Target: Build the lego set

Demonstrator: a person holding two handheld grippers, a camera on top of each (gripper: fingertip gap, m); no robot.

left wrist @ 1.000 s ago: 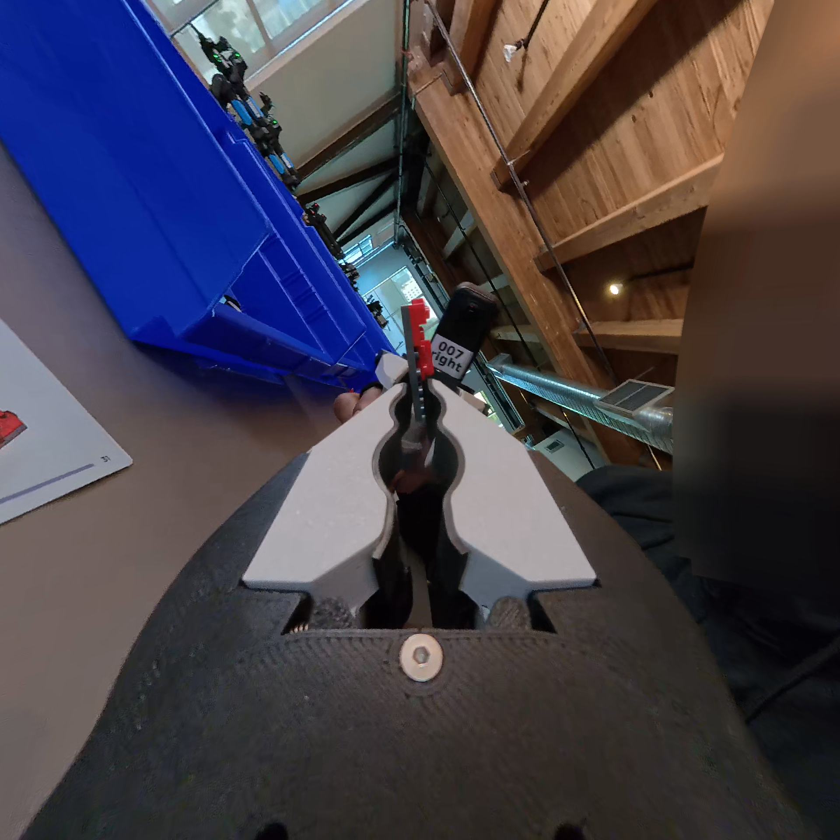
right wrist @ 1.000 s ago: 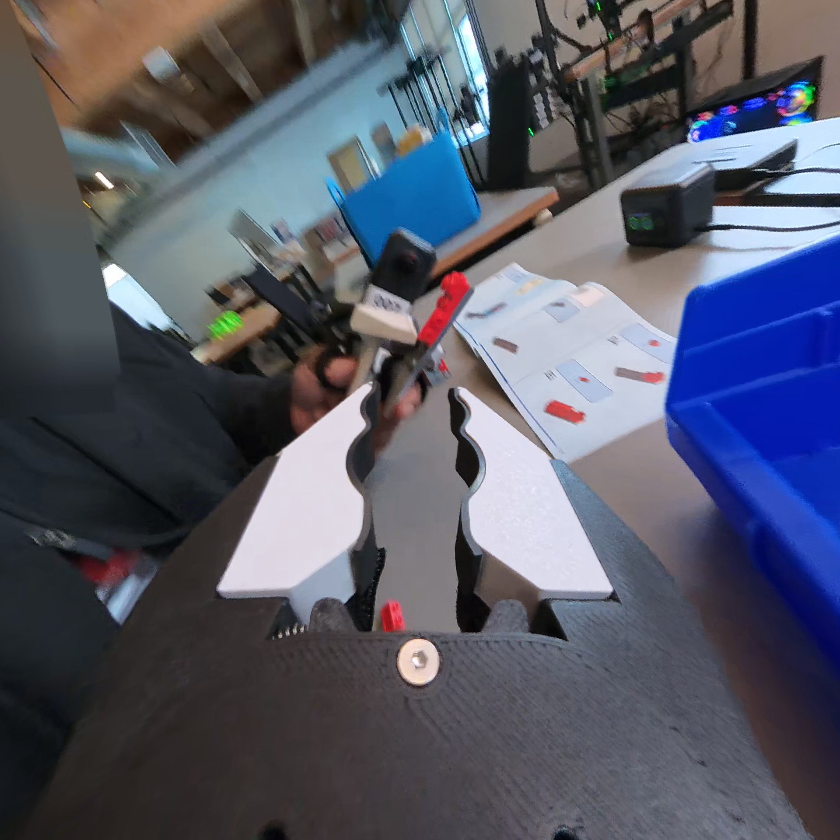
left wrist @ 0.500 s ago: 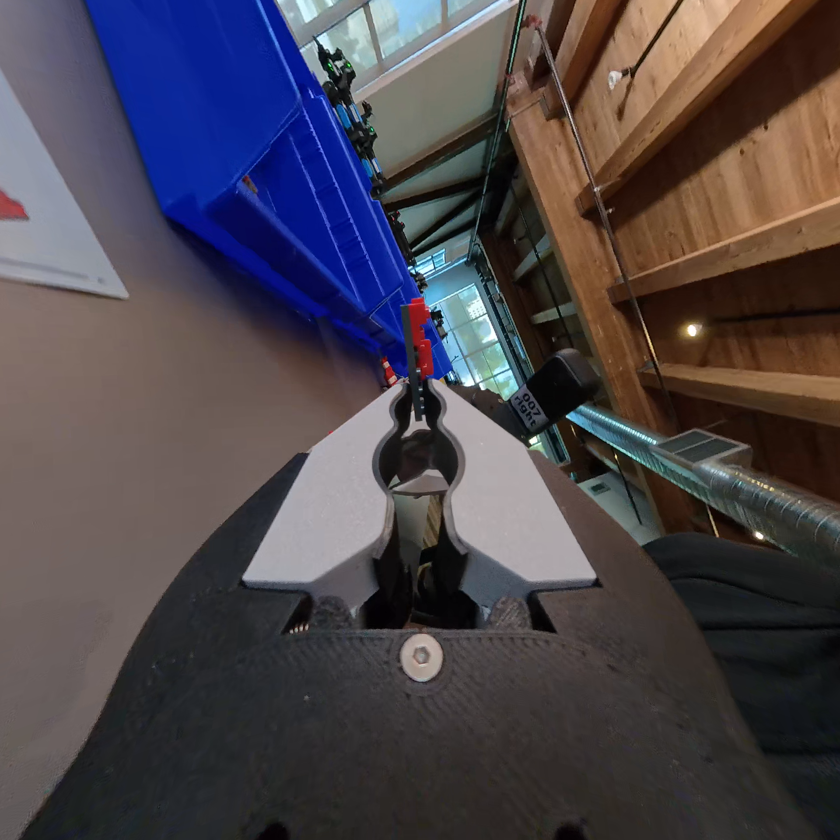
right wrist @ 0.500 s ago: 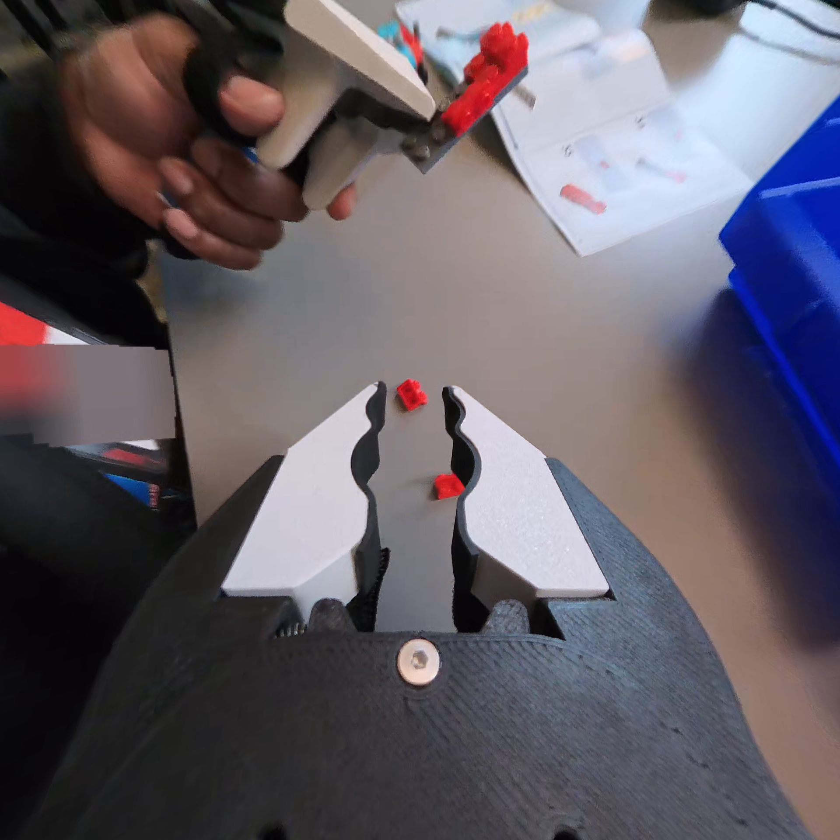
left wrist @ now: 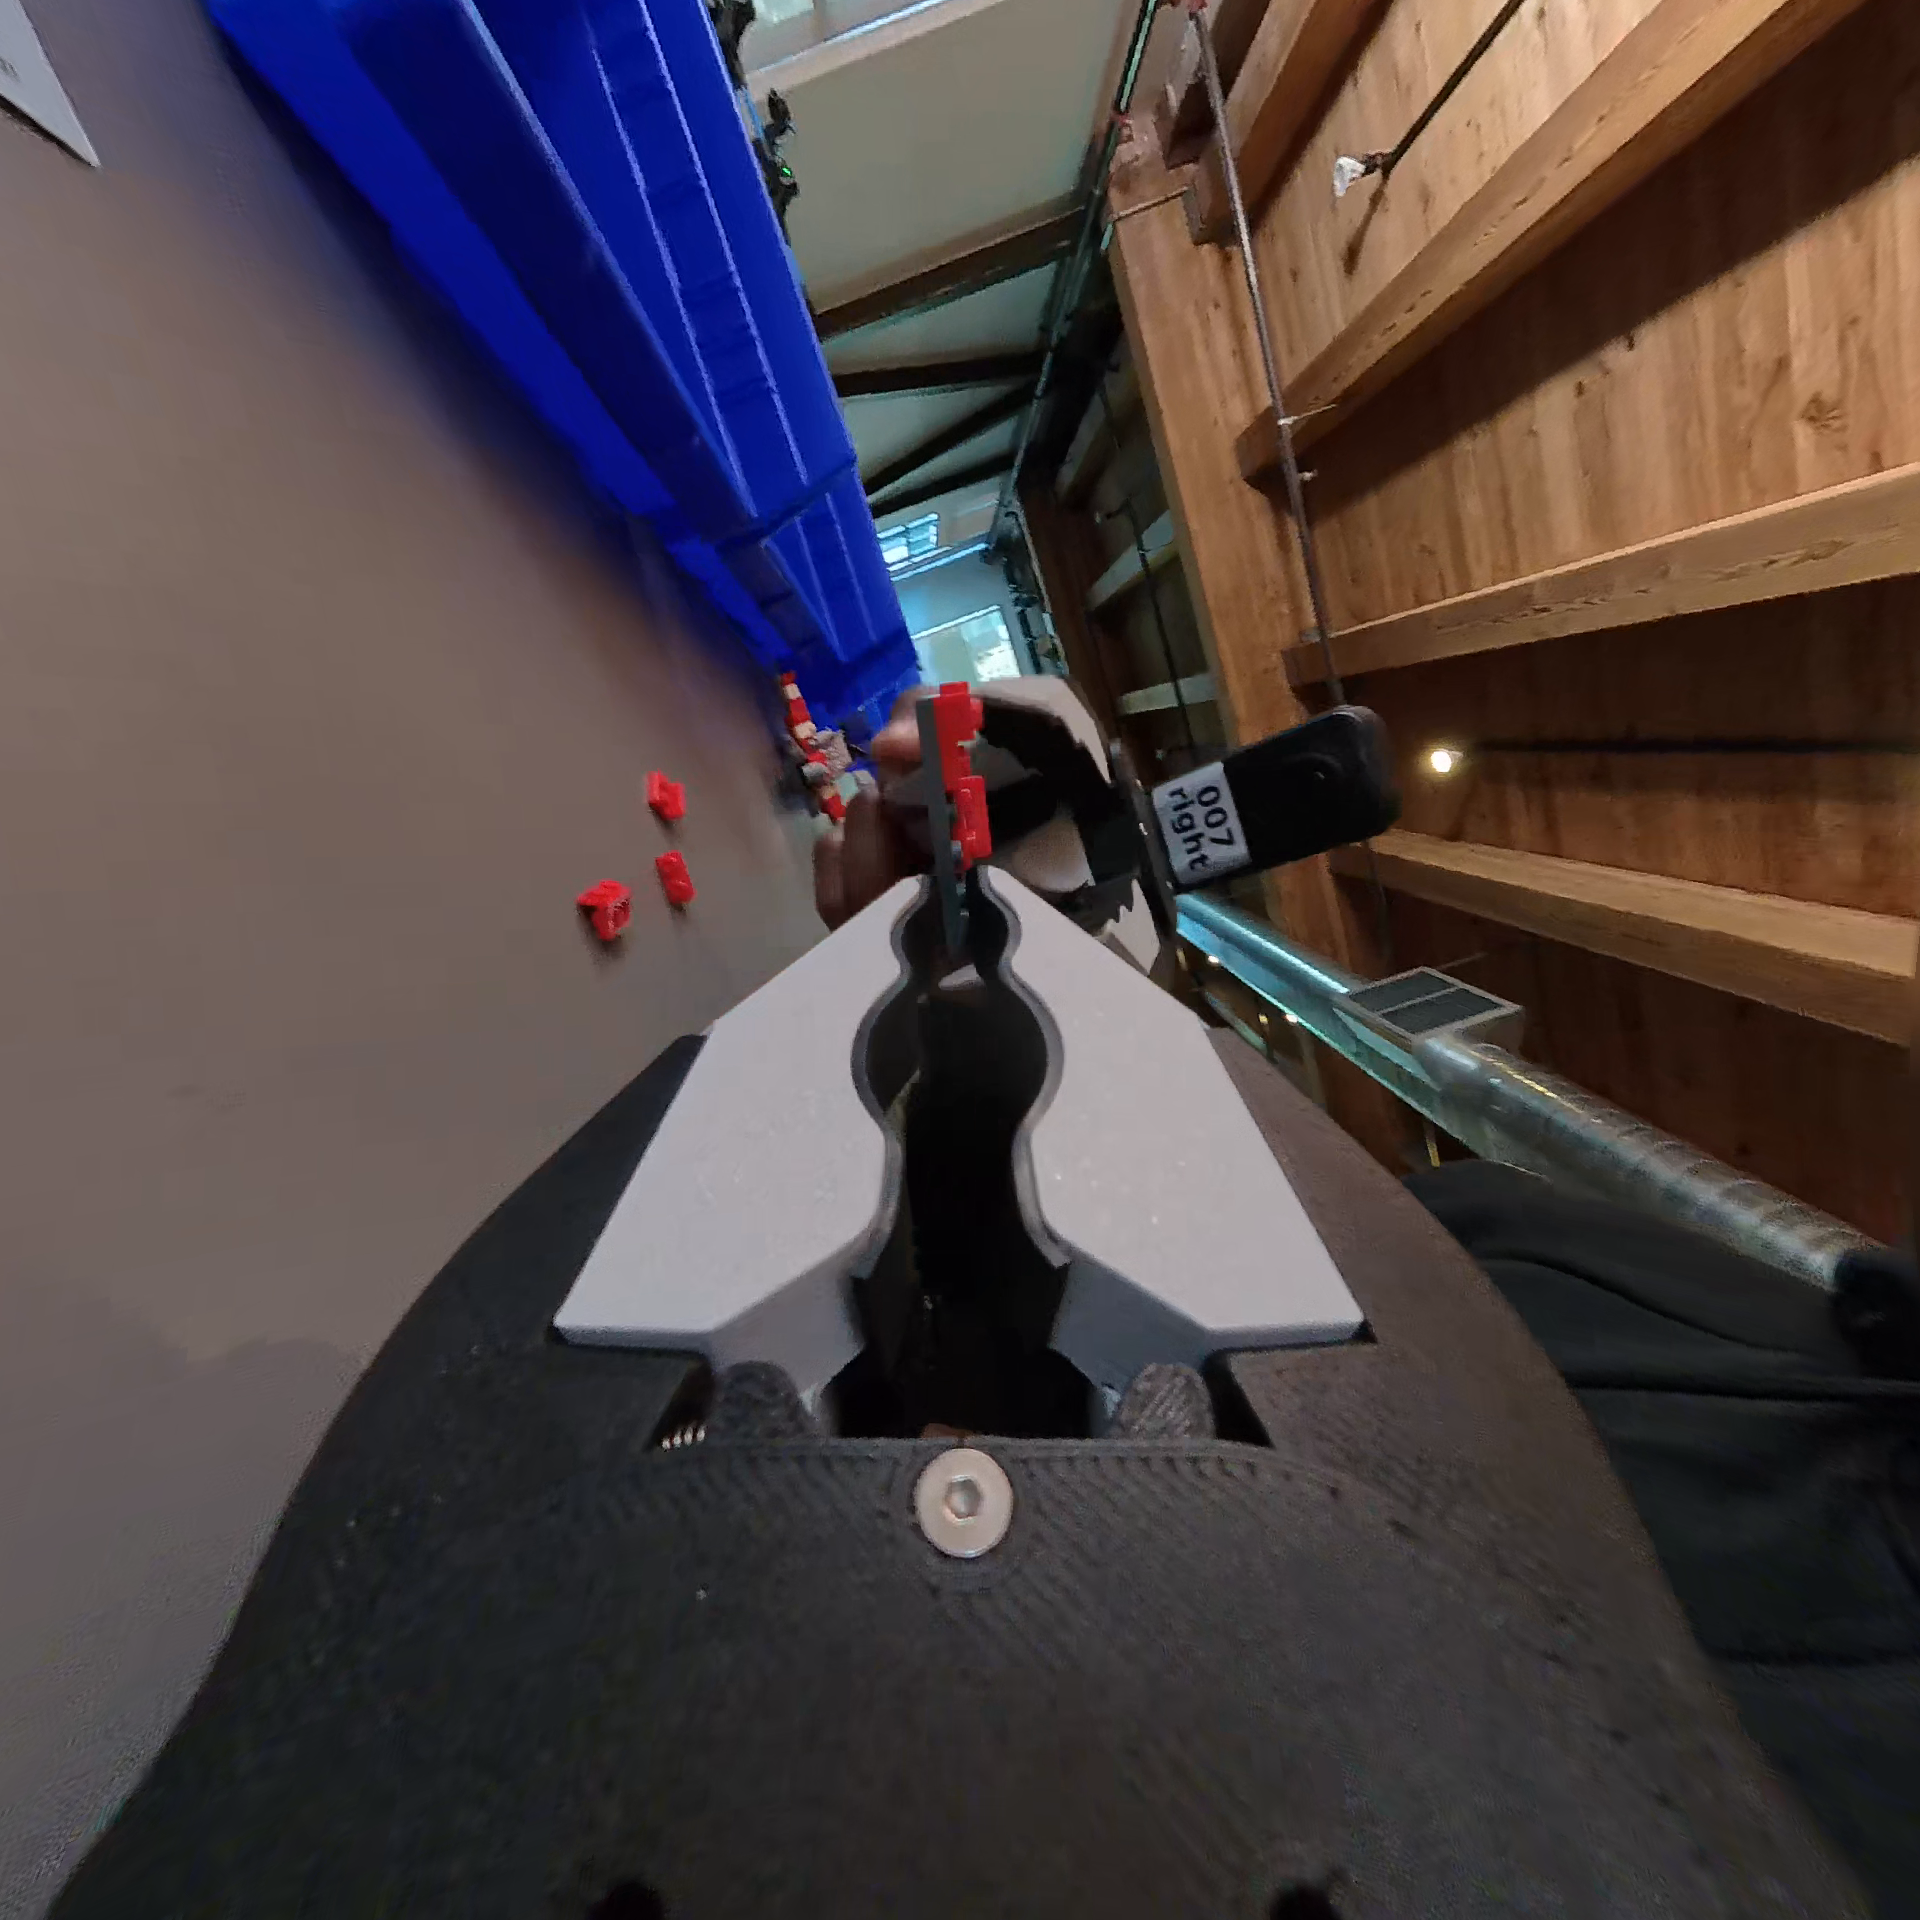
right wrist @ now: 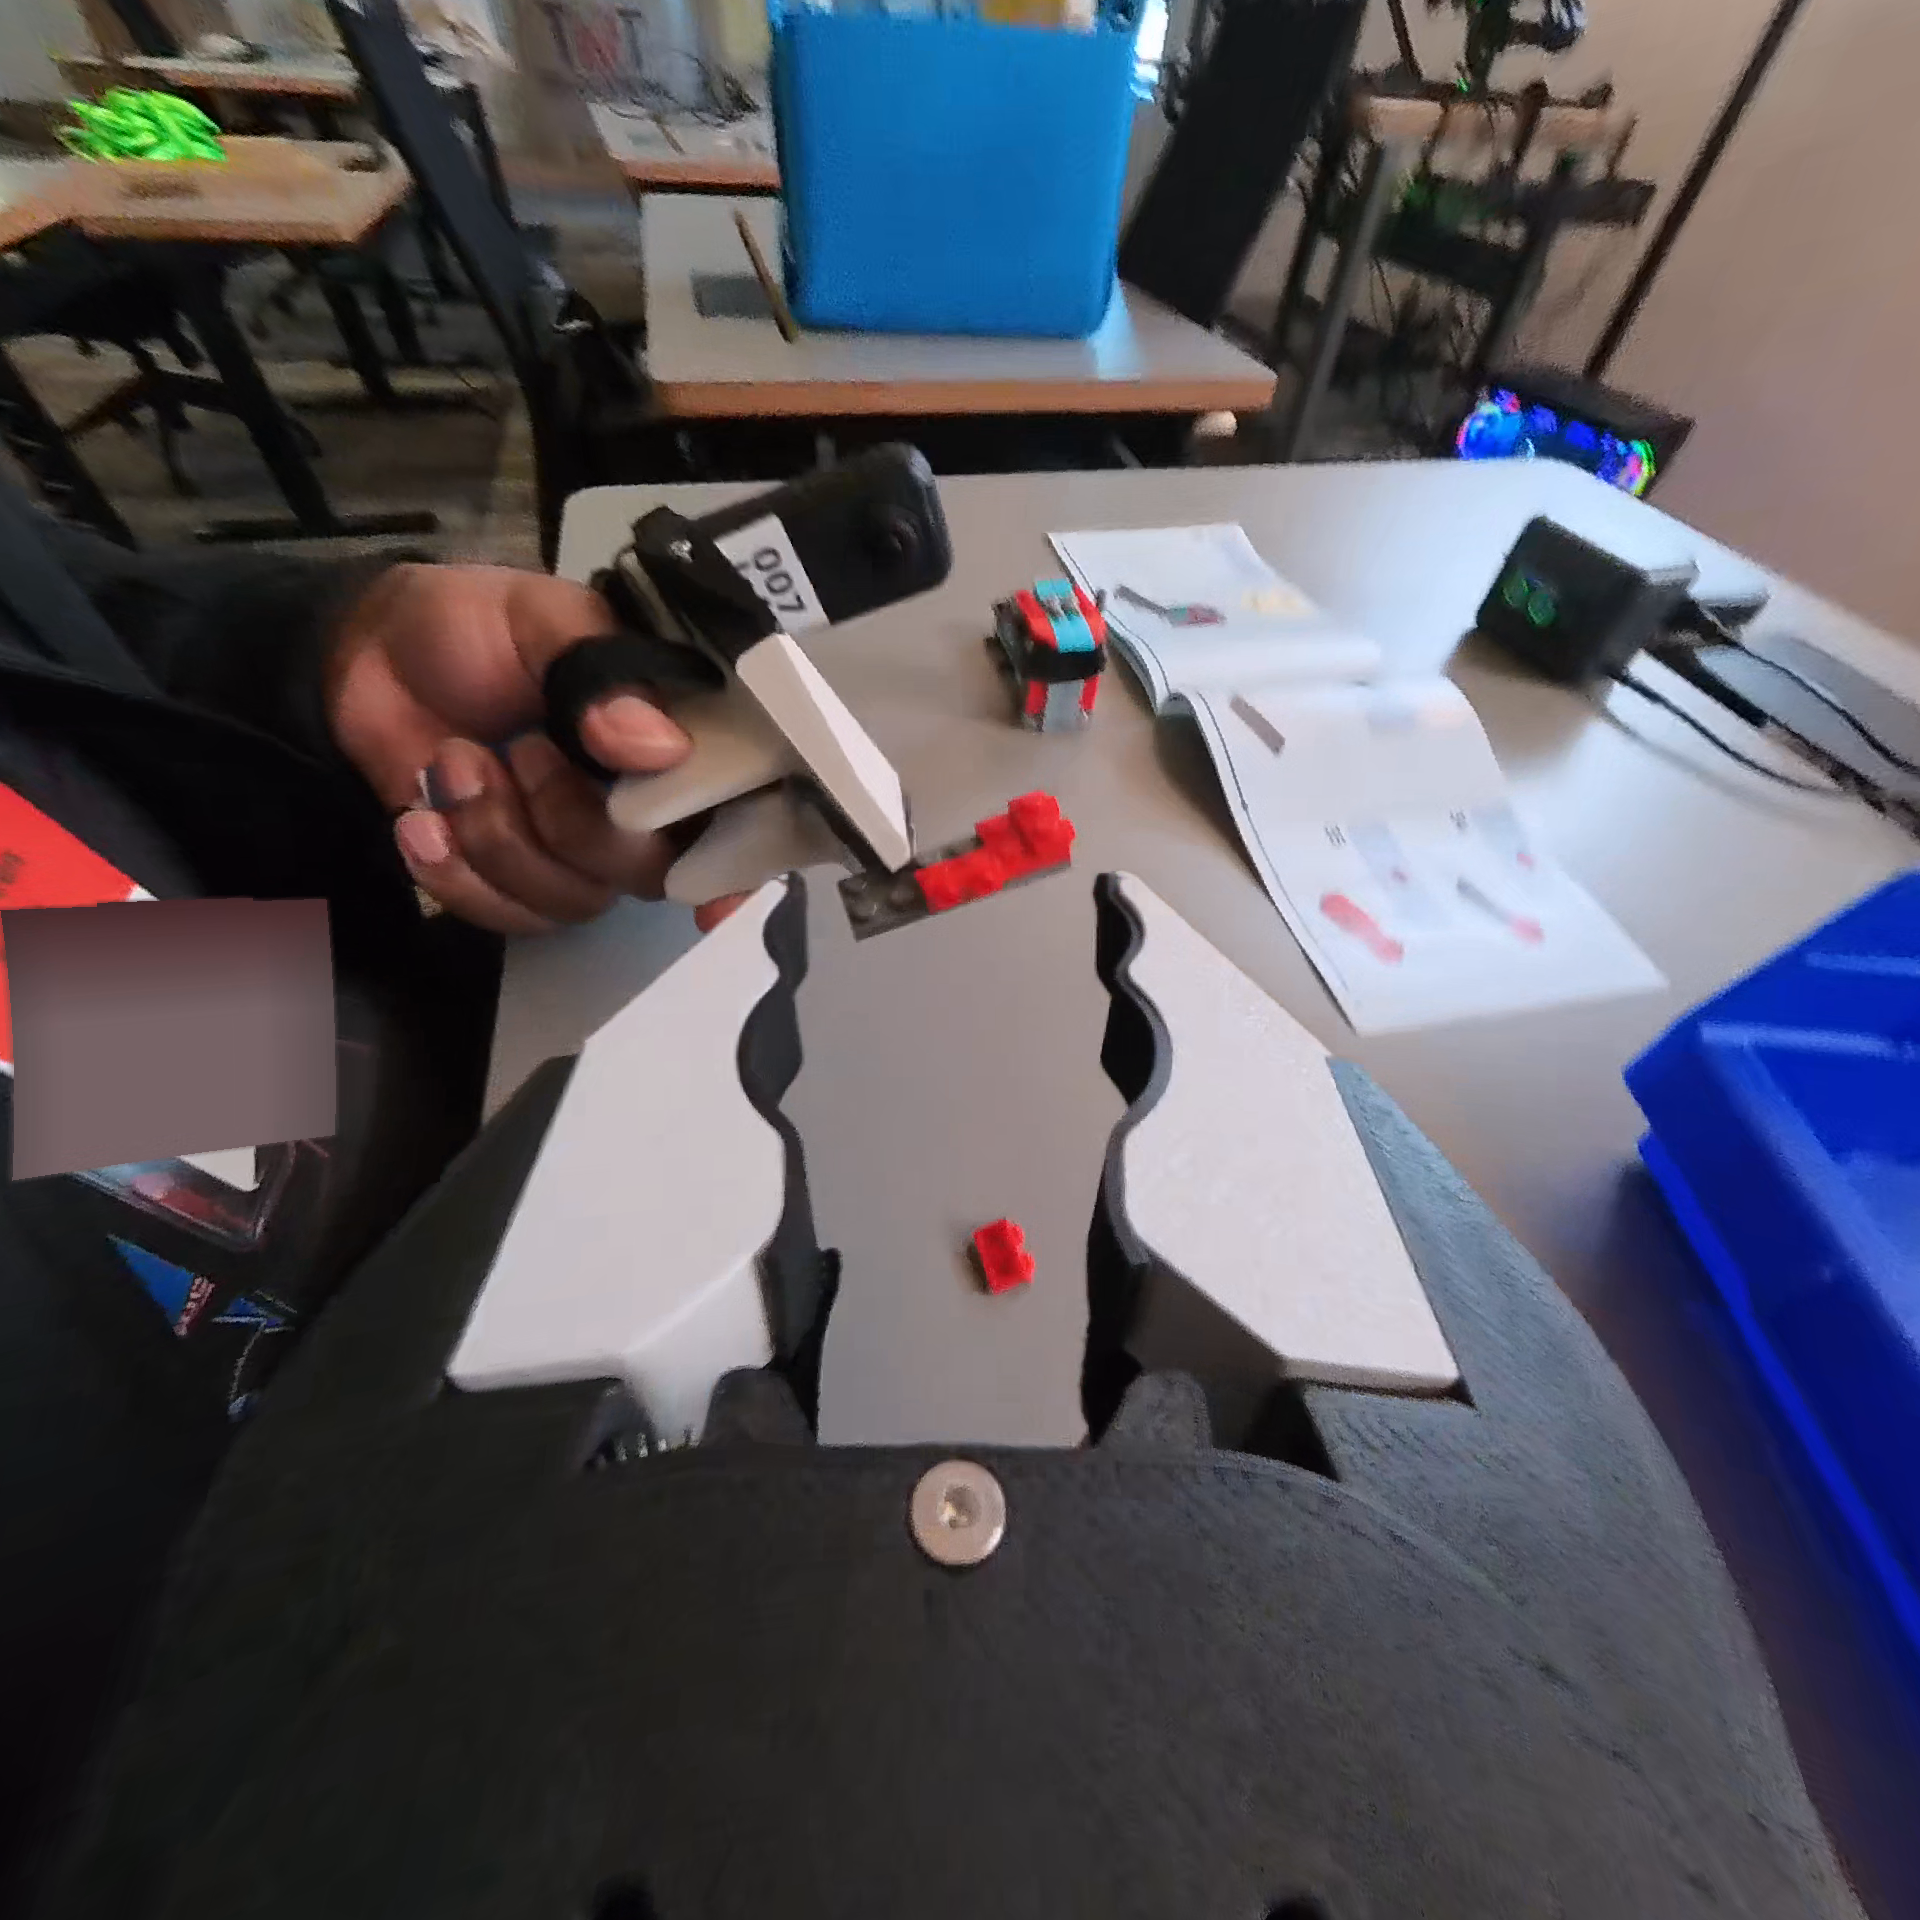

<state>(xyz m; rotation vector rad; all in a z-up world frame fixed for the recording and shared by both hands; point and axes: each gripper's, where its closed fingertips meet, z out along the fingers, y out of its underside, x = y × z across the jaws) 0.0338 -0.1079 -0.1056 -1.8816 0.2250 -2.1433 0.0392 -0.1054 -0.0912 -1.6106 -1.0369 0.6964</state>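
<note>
My left gripper (left wrist: 951,909) is shut on the end of a dark grey plate (left wrist: 948,831) with red bricks (left wrist: 964,764) stacked on it. In the right wrist view a hand holds that gripper (right wrist: 883,847) low over the grey table (right wrist: 935,1039), the plate (right wrist: 883,902) sticking out to the right. My right gripper (right wrist: 951,894) is open and empty just in front of the plate. One small red brick (right wrist: 1001,1257) lies on the table between its fingers (right wrist: 665,1143). Three loose red bricks (left wrist: 665,795) lie on the table in the left wrist view.
A small red, teal and grey built model (right wrist: 1049,649) stands farther back beside an open instruction booklet (right wrist: 1403,831). A blue bin (right wrist: 1818,1143) is at the right edge, seen also in the left wrist view (left wrist: 623,260). A black box with cables (right wrist: 1558,603) sits at the back right. The tips of both grippers are at nearly the same place.
My right gripper has drawn back and opened wider, and only one red brick now shows between its fingers. My left gripper has turned and moved with the plate, bringing loose bricks into its view.
</note>
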